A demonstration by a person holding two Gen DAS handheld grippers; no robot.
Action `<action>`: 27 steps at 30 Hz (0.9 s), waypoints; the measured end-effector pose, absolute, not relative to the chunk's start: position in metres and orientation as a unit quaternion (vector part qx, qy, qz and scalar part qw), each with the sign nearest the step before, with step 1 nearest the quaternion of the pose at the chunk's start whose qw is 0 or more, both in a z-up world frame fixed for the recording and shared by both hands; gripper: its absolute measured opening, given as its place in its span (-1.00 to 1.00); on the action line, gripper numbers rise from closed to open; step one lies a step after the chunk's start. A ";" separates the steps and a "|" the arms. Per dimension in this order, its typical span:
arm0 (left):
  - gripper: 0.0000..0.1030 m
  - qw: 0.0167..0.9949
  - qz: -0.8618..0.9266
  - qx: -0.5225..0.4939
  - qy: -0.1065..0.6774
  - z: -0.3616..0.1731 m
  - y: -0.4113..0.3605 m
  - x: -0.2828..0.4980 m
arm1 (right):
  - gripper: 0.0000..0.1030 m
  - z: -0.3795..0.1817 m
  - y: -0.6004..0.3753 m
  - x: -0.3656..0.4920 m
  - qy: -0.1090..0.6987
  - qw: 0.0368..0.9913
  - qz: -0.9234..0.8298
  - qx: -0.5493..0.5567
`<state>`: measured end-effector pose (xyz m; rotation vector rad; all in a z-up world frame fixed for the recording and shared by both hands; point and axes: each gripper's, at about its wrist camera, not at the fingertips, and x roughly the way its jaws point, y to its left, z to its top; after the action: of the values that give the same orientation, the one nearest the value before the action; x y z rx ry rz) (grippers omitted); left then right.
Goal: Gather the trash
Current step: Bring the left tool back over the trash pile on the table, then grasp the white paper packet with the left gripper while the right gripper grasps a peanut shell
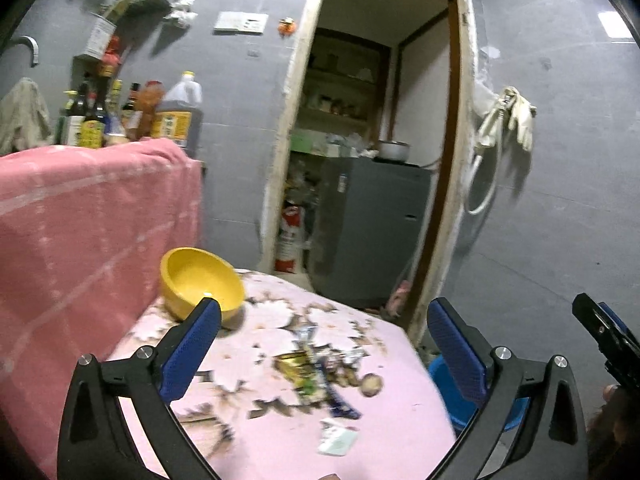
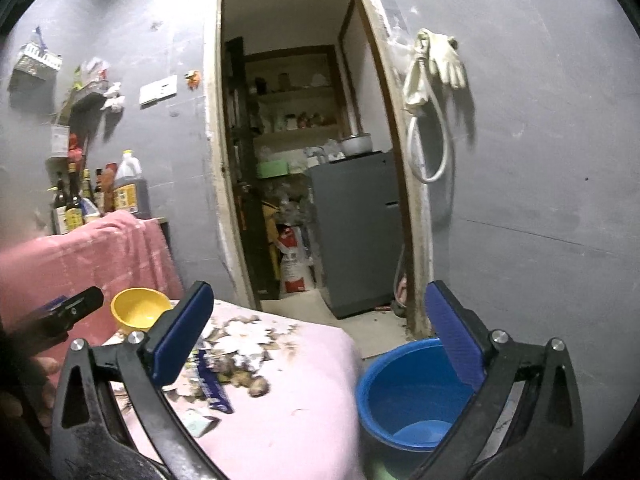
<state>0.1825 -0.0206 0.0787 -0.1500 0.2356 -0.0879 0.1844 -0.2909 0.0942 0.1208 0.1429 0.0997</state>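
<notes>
Trash lies on a table with a pink flowered cloth [image 1: 400, 420]: a heap of wrappers [image 1: 308, 372], a blue wrapper [image 1: 340, 402], a brown peel scrap [image 1: 371, 385] and a small pale packet [image 1: 338, 440]. The same heap [image 2: 236, 368], blue wrapper [image 2: 214, 388] and packet [image 2: 198, 424] show in the right wrist view. My left gripper [image 1: 324, 336] is open and empty above the trash. My right gripper [image 2: 320, 328] is open and empty, over the table's right edge, with a blue bucket [image 2: 408, 396] on the floor beside it.
A yellow bowl [image 1: 200, 284] stands at the table's far left, against furniture draped in a pink towel [image 1: 80, 220]. Bottles [image 1: 120, 116] stand behind it. An open doorway [image 1: 372, 140] leads to a storeroom with a grey cabinet [image 1: 372, 232]. Gloves [image 1: 520, 116] hang on the wall.
</notes>
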 end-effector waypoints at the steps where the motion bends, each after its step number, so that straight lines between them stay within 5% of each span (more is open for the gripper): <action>1: 0.96 0.990 -0.036 -0.074 0.116 0.077 -0.016 0.179 | 1.00 0.093 -0.286 0.183 0.071 0.994 0.056 0.058; 27: 0.96 0.970 0.000 -0.065 0.234 -0.002 0.019 0.199 | 1.00 0.016 -0.224 0.228 0.174 0.976 0.131 0.023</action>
<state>0.1988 0.0194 -0.0018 -0.1304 0.4728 -0.0010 0.2283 -0.2243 0.0164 0.0472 0.3518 0.2638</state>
